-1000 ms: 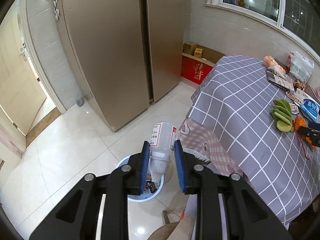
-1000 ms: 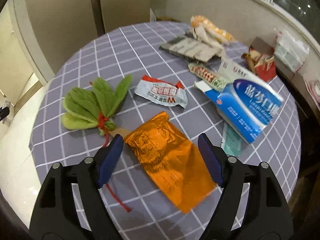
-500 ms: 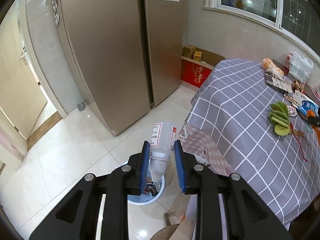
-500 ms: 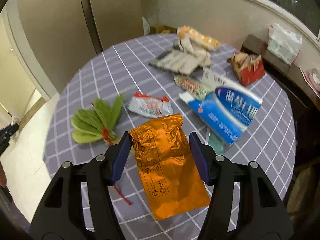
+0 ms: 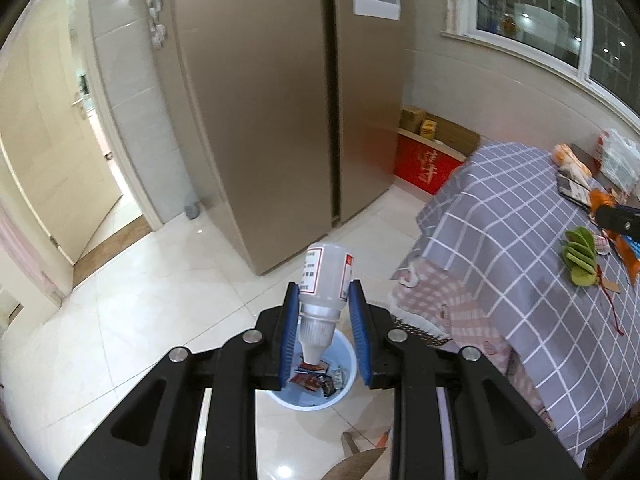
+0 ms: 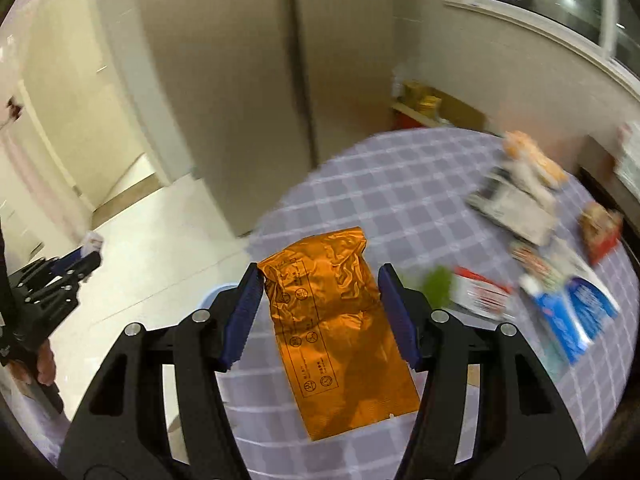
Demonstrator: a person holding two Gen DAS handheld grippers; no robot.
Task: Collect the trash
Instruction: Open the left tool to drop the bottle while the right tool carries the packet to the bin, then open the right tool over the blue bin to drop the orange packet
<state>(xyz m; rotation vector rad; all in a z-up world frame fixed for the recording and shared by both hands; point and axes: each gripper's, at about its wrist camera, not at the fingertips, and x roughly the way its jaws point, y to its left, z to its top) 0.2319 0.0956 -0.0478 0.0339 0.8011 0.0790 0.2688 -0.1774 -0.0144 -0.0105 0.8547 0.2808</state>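
The left gripper hangs over the floor beside the table, pointing down at the bin. Its pads pinch a white bottle, cap down, directly above the bin, which has wrappers in it. The right gripper is raised above the table edge, tilted toward the floor. Its jaws stand moderately wide, both pads pressing the sides of an orange bag held clear of the cloth.
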